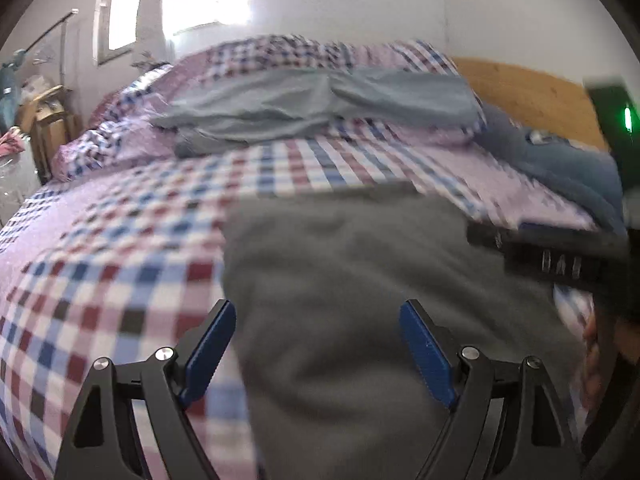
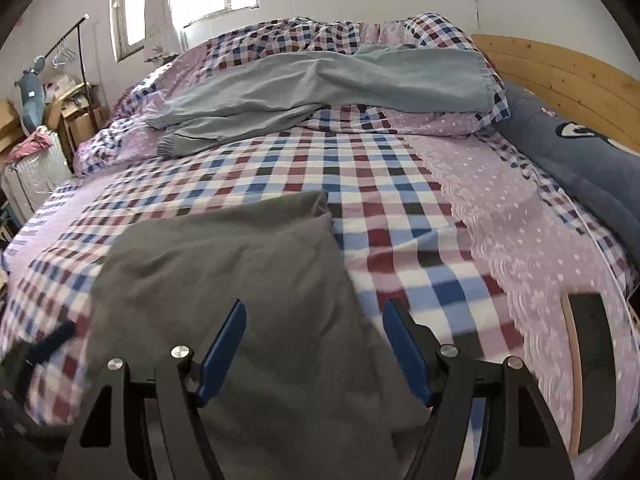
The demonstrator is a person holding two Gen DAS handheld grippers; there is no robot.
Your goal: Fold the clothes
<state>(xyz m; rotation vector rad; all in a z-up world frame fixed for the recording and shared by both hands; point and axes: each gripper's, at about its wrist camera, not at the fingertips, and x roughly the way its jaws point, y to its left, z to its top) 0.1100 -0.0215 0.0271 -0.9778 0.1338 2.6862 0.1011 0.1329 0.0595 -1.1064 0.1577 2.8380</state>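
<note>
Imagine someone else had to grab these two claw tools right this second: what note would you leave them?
Left gripper: open, empty, above the dark grey garment.
Right gripper: open, empty, over the same garment's right part.
The grey garment lies fairly flat on the checked bedspread, near the bed's front edge; it looks like it has been folded at least once, though I can't be sure.
A light blue-grey pair of trousers lies unfolded farther back, by the window.
Left to do: finish or set aside the grey piece, then fold the trousers.
</note>
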